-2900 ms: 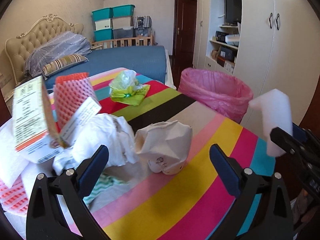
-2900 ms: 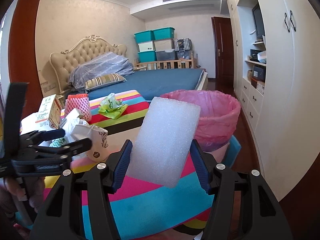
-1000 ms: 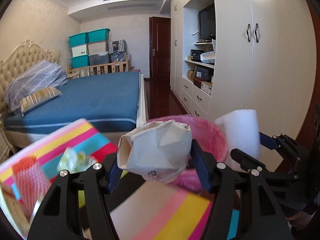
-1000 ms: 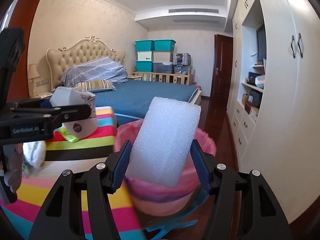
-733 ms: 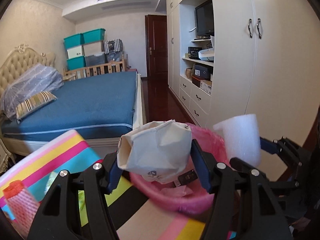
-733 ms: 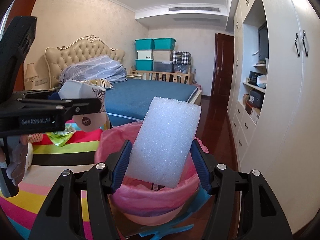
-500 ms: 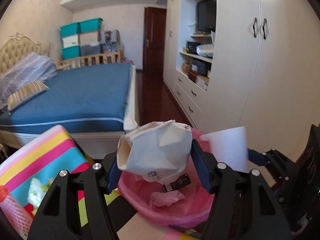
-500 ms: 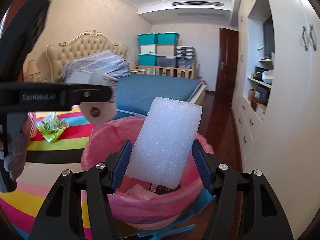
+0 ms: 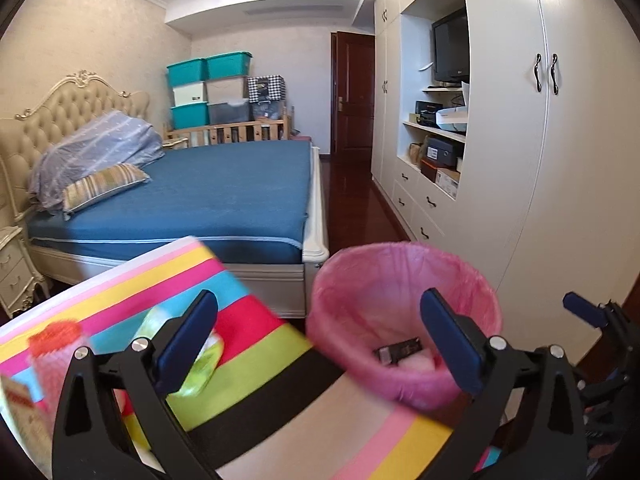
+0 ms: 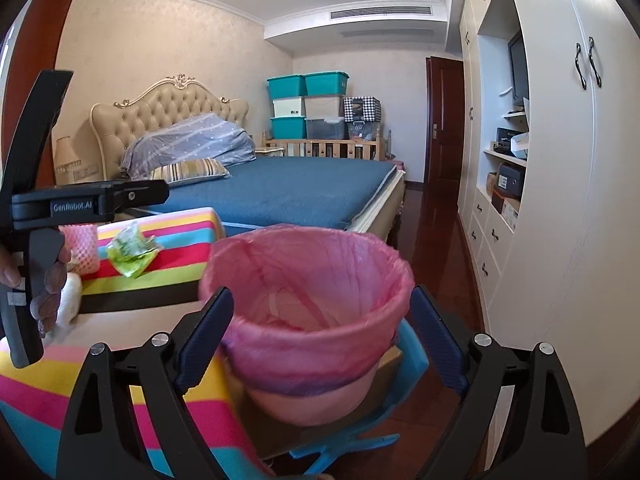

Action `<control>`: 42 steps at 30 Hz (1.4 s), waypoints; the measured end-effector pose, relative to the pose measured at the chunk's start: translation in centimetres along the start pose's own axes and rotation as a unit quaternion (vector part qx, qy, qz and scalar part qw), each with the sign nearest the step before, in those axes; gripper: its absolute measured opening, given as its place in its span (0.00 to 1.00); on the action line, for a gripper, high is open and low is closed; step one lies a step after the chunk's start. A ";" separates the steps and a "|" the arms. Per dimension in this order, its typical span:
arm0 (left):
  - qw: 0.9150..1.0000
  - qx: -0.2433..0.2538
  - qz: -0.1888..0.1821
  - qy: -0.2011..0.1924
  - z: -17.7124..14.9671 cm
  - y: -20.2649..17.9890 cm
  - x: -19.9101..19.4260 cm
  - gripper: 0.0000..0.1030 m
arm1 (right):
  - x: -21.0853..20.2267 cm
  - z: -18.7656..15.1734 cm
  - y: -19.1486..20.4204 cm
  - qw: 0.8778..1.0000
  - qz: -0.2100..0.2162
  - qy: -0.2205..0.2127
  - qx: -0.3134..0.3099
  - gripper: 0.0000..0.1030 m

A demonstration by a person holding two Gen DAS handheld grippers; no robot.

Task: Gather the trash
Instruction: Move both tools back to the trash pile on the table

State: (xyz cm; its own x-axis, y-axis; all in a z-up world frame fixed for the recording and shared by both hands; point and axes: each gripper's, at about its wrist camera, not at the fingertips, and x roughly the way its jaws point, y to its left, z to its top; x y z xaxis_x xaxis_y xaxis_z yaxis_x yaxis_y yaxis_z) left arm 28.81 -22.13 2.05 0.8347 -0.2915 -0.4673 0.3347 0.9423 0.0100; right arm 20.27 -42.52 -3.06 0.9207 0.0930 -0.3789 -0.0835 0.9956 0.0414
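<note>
The bin with a pink liner [image 9: 404, 280] stands beside the striped table [image 9: 280, 412]; it also shows in the right wrist view [image 10: 312, 344]. My left gripper [image 9: 320, 336] is open and empty above the table edge next to the bin. My right gripper [image 10: 320, 332] is open and empty, its jaws on either side of the bin. A dark item [image 9: 398, 350] and pale trash lie inside the bin. A green plastic bag [image 10: 130, 254] and red foam netting [image 10: 82, 250] lie on the table.
The blue bed [image 9: 224, 196] stands behind the table. White wardrobes [image 9: 560, 160] line the right wall close to the bin. A blue plastic piece [image 10: 344, 448] lies on the floor under the bin. The left gripper's body [image 10: 60, 204] shows at left in the right wrist view.
Both grippers have opened. The crumpled paper cup has left my left gripper and the white foam block has left my right gripper; neither shows now.
</note>
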 end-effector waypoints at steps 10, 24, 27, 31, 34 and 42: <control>1.000 0.015 0.018 -0.003 -5.7 2.9 -7.7 0.95 | -1.9 -2.6 5.7 0.999 0.033 0.029 0.009 0.82; 0.994 0.030 0.107 -0.020 -12.6 10.7 -19.5 0.95 | -1.9 -4.1 15.9 0.992 0.101 0.059 -0.039 0.82; 0.991 0.023 0.127 -0.021 -13.7 13.1 -21.5 0.95 | -2.0 -4.1 18.2 0.990 0.114 0.061 -0.050 0.82; 0.989 -0.002 0.145 -0.014 -15.3 16.5 -24.2 0.95 | -2.1 -3.8 20.8 0.987 0.131 0.063 -0.067 0.82; 0.987 -0.018 0.160 -0.008 -16.4 18.6 -25.5 0.95 | -2.0 -3.7 22.6 0.984 0.147 0.068 -0.073 0.82; 0.979 -0.065 0.195 0.015 -19.1 22.8 -27.2 0.95 | -1.7 -3.7 28.9 0.970 0.193 0.087 -0.115 0.82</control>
State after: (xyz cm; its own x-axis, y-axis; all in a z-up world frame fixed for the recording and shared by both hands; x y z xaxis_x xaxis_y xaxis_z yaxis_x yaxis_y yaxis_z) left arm 5.38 10.41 -1.88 0.8743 0.0973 -0.4755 -0.0668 0.9945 0.0806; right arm 14.84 -13.89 -4.66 0.7272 0.4399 -0.5270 -0.5117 0.8591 0.0111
